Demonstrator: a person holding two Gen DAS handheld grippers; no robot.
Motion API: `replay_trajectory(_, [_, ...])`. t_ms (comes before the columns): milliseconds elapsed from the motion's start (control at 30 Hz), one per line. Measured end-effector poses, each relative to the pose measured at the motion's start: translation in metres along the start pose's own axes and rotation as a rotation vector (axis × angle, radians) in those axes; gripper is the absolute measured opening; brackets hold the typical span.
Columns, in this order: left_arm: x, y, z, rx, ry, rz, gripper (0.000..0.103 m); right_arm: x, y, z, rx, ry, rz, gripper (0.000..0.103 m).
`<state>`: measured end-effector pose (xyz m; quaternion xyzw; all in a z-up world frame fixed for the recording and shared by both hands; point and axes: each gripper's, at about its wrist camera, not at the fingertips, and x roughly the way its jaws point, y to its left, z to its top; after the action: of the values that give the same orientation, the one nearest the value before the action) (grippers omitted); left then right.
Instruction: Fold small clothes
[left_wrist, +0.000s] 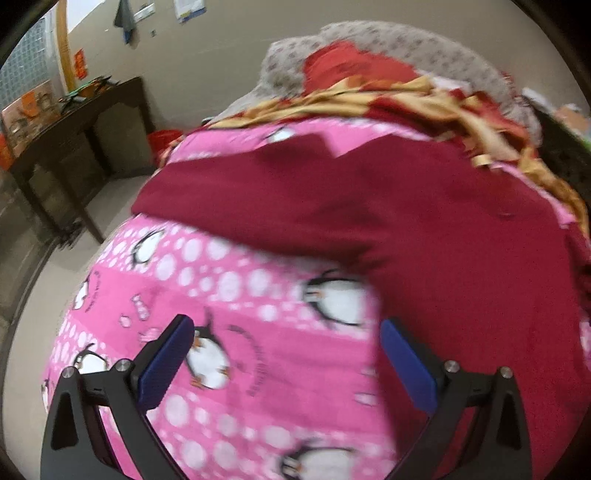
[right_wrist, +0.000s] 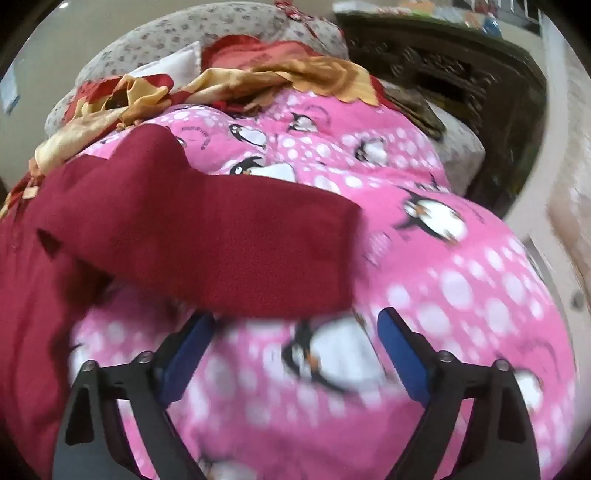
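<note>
A dark red garment (left_wrist: 424, 221) lies spread on a pink penguin-print blanket (left_wrist: 240, 295), one sleeve reaching out to the left in the left wrist view. My left gripper (left_wrist: 286, 325) hovers open over the blanket, just below that sleeve, its right blue pad (left_wrist: 406, 362) beside the garment's body. In the right wrist view the other sleeve of the red garment (right_wrist: 207, 240) stretches to the right across the blanket (right_wrist: 461, 295). My right gripper (right_wrist: 297, 317) stands open right below the sleeve's lower edge, nothing between its pads.
A rumpled red and gold cloth (left_wrist: 388, 99) and a grey patterned pillow (left_wrist: 388, 48) lie beyond the garment. A dark wooden table (left_wrist: 74, 122) stands by the wall at the left. Dark carved furniture (right_wrist: 461, 74) stands at the bed's right side.
</note>
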<state>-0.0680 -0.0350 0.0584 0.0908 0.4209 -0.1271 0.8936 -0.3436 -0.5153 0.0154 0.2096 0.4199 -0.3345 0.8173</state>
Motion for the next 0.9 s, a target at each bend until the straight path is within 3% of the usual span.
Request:
replay_trajectory(233, [-0.036, -0.046, 0.007, 0.041, -0.051, -0.100, 0.103, -0.096, 0.033, -0.003, -0.094, -0.064, 0.082, 0.103])
replay_trajectory(400, [-0.050, -0.060, 0.010, 0.041, -0.044, -0.156, 0.103, -0.158, 0.058, 0.007, -0.164, -0.099, 0.177, 0.103])
replay_trajectory(600, [-0.062, -0.080, 0.002, 0.109, -0.053, -0.176, 0.103, -0.219, 0.083, 0.020, -0.245, -0.170, 0.258, 0.103])
replay_trajectory(667, [-0.064, -0.082, 0.000, 0.119, -0.061, -0.182, 0.103, -0.231, 0.093, 0.022, -0.287, -0.180, 0.290, 0.103])
replay_trajectory(800, [-0.069, -0.085, -0.001, 0.117, -0.077, -0.179, 0.103, -0.226, 0.117, 0.012, -0.320, -0.219, 0.259, 0.103])
replay_trajectory(900, [-0.070, -0.083, -0.001, 0.113, -0.078, -0.177, 0.103, -0.204, 0.134, -0.003, -0.285, -0.164, 0.334, 0.103])
